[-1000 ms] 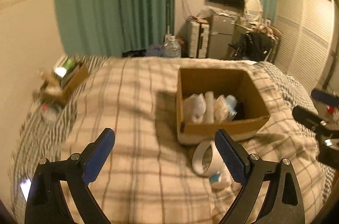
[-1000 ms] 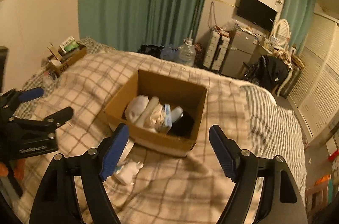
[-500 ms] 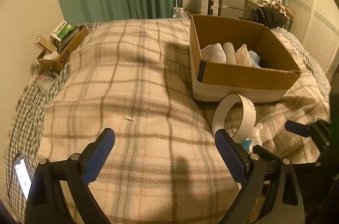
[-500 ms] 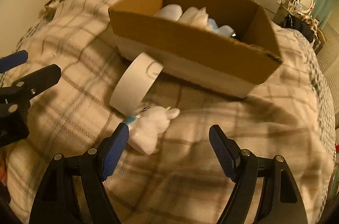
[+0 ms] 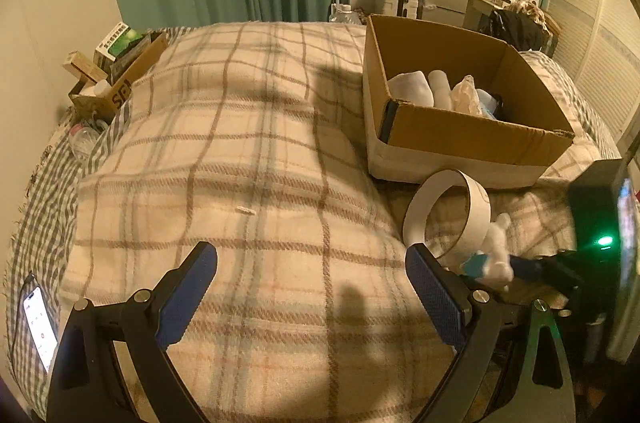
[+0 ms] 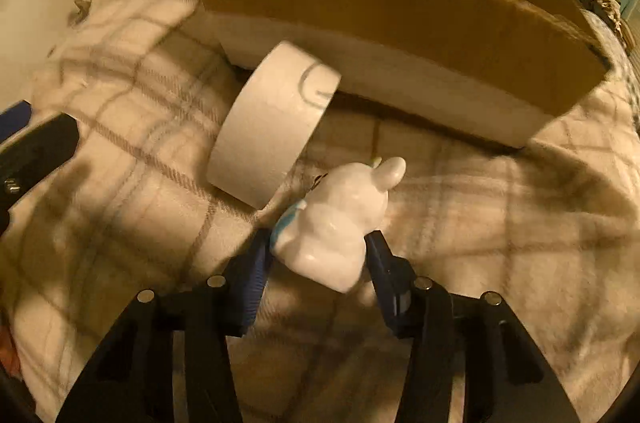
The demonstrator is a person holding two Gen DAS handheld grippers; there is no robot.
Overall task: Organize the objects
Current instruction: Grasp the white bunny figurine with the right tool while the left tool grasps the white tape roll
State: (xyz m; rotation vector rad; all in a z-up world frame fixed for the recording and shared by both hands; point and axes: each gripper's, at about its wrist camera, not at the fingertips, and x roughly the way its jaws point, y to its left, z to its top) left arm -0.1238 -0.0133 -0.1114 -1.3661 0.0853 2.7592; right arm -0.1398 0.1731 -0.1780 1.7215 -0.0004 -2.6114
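Plaid blanket [image 5: 256, 151] underlies the spread left gripper [image 5: 312, 287]; right gripper [image 6: 316, 255] clasps white figurine [image 6: 340, 223].

Left gripper [image 5: 311, 287] held over plaid blanket [image 5: 248, 183], fingers spread wide, nothing between them. Cardboard box [image 5: 472, 137] sits on the blanket ahead and to the right, holding white rolled items and a crinkled bag; white tape ring [image 5: 478, 199] stands on edge just in front of it. Right gripper [image 5: 516, 269] enters at far right, its blue-padded fingers against a small white figurine [image 5: 496, 251] beside the ring; phone [image 5: 39, 329] lit at lower left.
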